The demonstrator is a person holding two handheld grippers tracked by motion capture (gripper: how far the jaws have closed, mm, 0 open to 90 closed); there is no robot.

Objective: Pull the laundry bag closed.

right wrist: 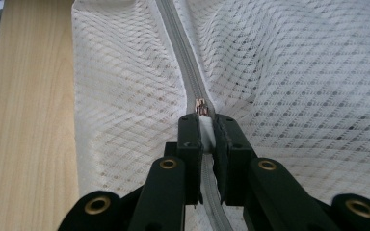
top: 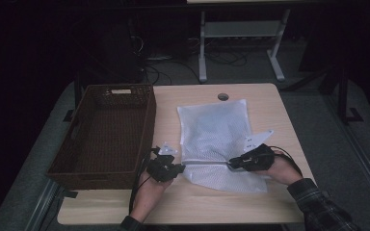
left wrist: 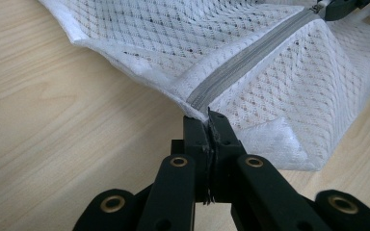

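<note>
A: On the table [top: 265, 101], near the front edge, lies a white mesh bag [top: 217, 130]. From the high view I get the whole layout: a brown wicker basket [top: 106, 137] at the table's left side, just beside the bag, and 2 hands at the bag's near end. What do the close views add?

B: From the left gripper view, the left gripper [left wrist: 208, 118] has its jaws pressed together on the bag's [left wrist: 250, 57] corner, right where the grey zip [left wrist: 243, 67] ends. The high view is too dim and small to show that pinch.

A: It does show the left gripper [top: 177, 167] at the bag's near left corner and the right gripper [top: 231, 164] further along the same edge, with the zip [top: 204, 163] running between them.

B: The right gripper view settles the other end. The right gripper [right wrist: 207, 122] is clamped on a white tab, with the small metal slider [right wrist: 201, 107] just ahead of its tips. The zip [right wrist: 180, 53] looks closed beyond the slider, as far as it shows.

A: How does the bag look close up?

B: Its [right wrist: 294, 67] fabric is a diamond-pattern mesh, slightly see-through and gently rumpled, with a solid white seam at the edges. In the left gripper view the corner is lifted a little off the wood, and the right gripper's tips [left wrist: 332, 7] show at the zip's far end.
</note>
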